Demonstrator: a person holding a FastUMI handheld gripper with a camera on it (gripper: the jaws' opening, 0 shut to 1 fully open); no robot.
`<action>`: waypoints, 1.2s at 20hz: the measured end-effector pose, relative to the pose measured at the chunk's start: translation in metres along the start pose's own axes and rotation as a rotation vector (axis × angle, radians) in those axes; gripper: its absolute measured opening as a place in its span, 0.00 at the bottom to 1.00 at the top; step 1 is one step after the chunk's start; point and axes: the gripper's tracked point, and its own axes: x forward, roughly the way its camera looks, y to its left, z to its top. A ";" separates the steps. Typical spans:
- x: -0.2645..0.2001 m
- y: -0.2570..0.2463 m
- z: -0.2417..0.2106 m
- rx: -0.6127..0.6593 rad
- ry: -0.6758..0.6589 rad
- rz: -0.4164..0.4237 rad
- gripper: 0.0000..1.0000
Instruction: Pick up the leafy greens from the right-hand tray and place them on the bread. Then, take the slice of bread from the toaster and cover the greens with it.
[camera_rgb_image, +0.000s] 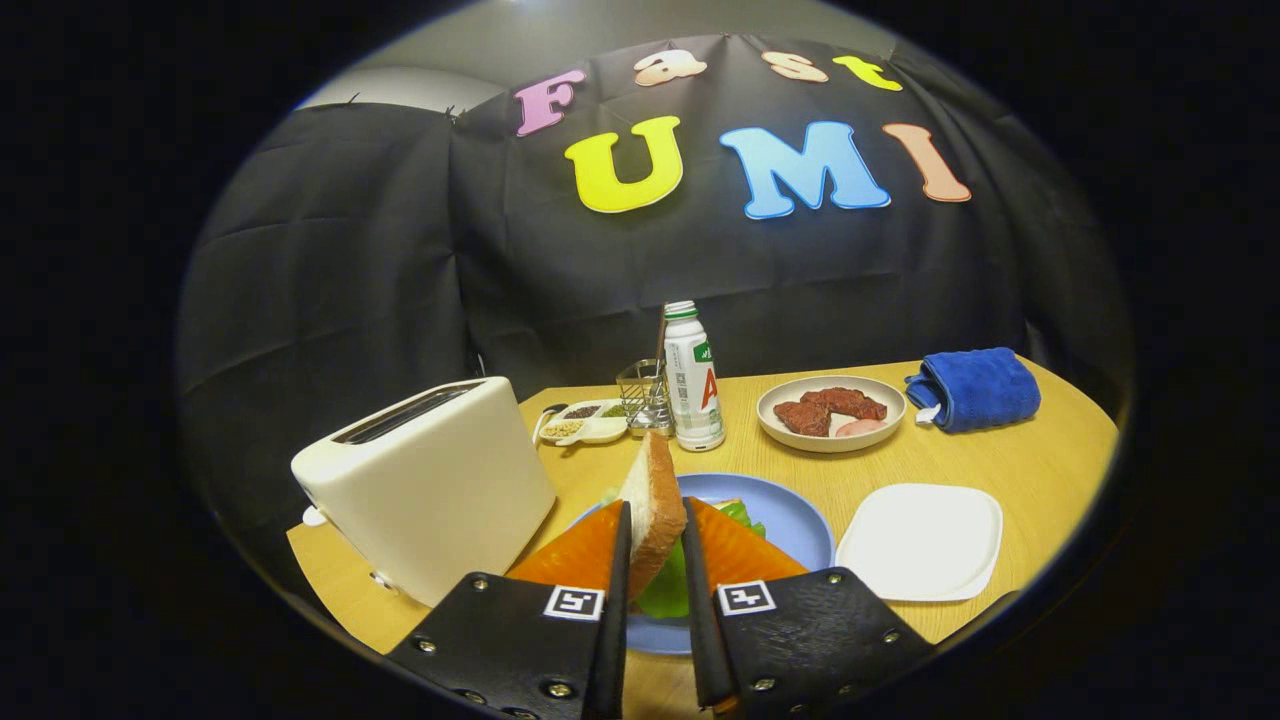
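My gripper (655, 535) is shut on a slice of bread (652, 498), which stands on edge between the two fingers and sticks up beyond them. Right below it lies a blue plate (790, 520) with leafy greens (668, 592) on it; a bit of green (738, 513) and a sliver of the lower bread show past the right finger. The held slice hangs above the greens, apart from them as far as I can tell. The cream toaster (430, 480) stands to the left of the fingers, its slots looking empty.
A white square tray (920, 540), bare, sits right of the blue plate. Beyond are a bowl with meat (830, 410), a folded blue towel (975, 388), a bottle (693, 378), a wire rack (645, 395) and a small dish of seeds (585, 422).
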 end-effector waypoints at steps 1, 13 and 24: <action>0.000 -0.001 -0.002 0.006 0.005 0.001 0.27; 0.007 -0.022 -0.011 0.046 0.043 -0.005 0.31; 0.002 -0.075 0.002 0.009 0.017 -0.099 0.43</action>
